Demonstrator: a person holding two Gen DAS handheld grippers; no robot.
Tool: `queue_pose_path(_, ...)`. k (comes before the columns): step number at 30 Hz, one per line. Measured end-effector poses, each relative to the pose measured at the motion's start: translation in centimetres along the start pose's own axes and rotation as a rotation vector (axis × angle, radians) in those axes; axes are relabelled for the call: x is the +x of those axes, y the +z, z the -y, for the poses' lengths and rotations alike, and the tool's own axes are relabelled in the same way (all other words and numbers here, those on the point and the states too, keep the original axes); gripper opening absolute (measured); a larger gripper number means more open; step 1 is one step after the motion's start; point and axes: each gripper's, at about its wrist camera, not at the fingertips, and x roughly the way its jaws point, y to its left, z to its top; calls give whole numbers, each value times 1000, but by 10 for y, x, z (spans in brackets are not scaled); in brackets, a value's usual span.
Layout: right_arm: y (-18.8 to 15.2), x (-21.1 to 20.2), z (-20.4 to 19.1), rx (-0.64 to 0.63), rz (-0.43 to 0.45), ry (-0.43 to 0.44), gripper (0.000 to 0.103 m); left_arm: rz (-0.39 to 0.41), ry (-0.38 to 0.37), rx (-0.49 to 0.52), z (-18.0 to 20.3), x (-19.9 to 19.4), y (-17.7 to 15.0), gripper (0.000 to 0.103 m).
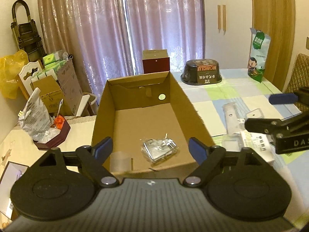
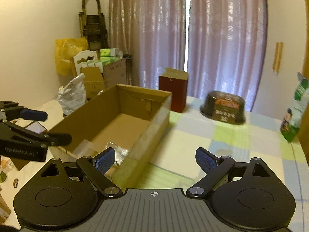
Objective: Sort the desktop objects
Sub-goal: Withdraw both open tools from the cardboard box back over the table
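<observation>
An open cardboard box (image 1: 195, 116) sits in the middle of the table, and a silvery plastic packet (image 1: 154, 154) lies on its floor near the front. My left gripper (image 1: 150, 149) hovers open over the box's near end, with nothing between its blue pads. My right gripper (image 1: 258, 112) comes in from the right, open and empty, above clear plastic pieces (image 1: 230, 116) and a white printed box (image 1: 255, 145) on the checked tablecloth. In the right wrist view the right gripper (image 2: 155, 160) straddles the box's right wall (image 2: 154, 123); the packet (image 2: 118, 151) and the left gripper (image 2: 58, 126) show at left.
A black noodle bowl (image 1: 201, 73), a dark red box (image 1: 156, 62) and a green snack bag (image 1: 258, 56) stand at the table's far side. A maroon tray (image 1: 56, 137) holding bags lies left of the box. Cartons, a chair and a folded ladder (image 1: 25, 31) crowd the left corner.
</observation>
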Motion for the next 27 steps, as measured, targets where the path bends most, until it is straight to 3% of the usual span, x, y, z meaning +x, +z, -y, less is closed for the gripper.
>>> queue_pose_path(8, -39, -56, 23, 31, -17, -50, 93, 17, -18, -7, 26, -32, -15, 102)
queue_pose_path(18, -99, -111, 70, 131, -75, -146, 93, 12, -72, -1, 70, -58, -34, 102)
queue_pose_path(27, -134, -139, 90, 200, -47, -198, 93, -8, -156, -20, 115, -61, -44, 102)
